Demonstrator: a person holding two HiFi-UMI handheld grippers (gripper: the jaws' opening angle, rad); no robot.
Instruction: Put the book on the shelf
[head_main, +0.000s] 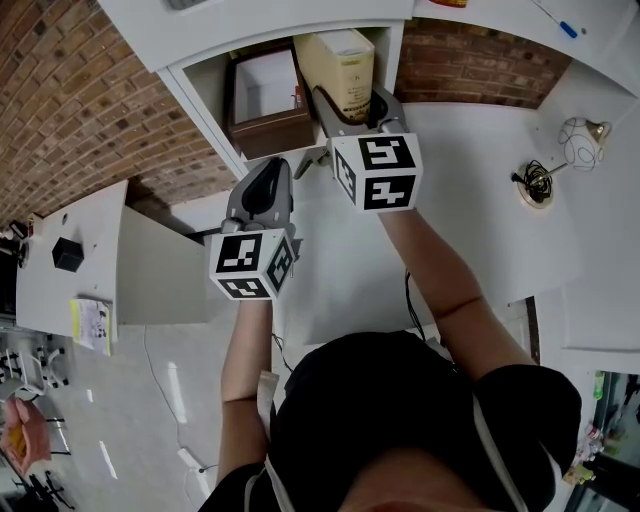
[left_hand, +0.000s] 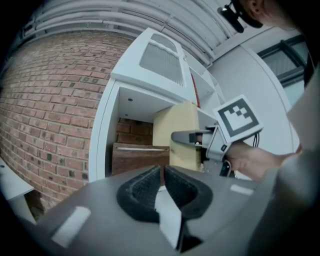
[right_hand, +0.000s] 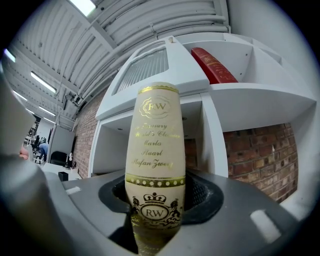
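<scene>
A cream book (right_hand: 154, 165) with gold lettering on its spine stands upright between the jaws of my right gripper (right_hand: 155, 200), which is shut on it. In the head view the book (head_main: 342, 68) is partly inside the open white shelf compartment (head_main: 205, 95), right of a brown box (head_main: 268, 105), with the right gripper (head_main: 352, 112) just in front of the opening. My left gripper (head_main: 275, 172) hangs lower left of it, shut with nothing between its pads (left_hand: 147, 187). The left gripper view shows the book (left_hand: 182, 135) and the right gripper (left_hand: 192, 137) from the side.
A red book (right_hand: 214, 66) lies on the shelf above the compartment. Brick wall (left_hand: 50, 110) runs behind and left of the shelf unit. A white desk (head_main: 470, 180) holds a small lamp (head_main: 580, 142) at right; a low table (head_main: 60, 270) stands at left.
</scene>
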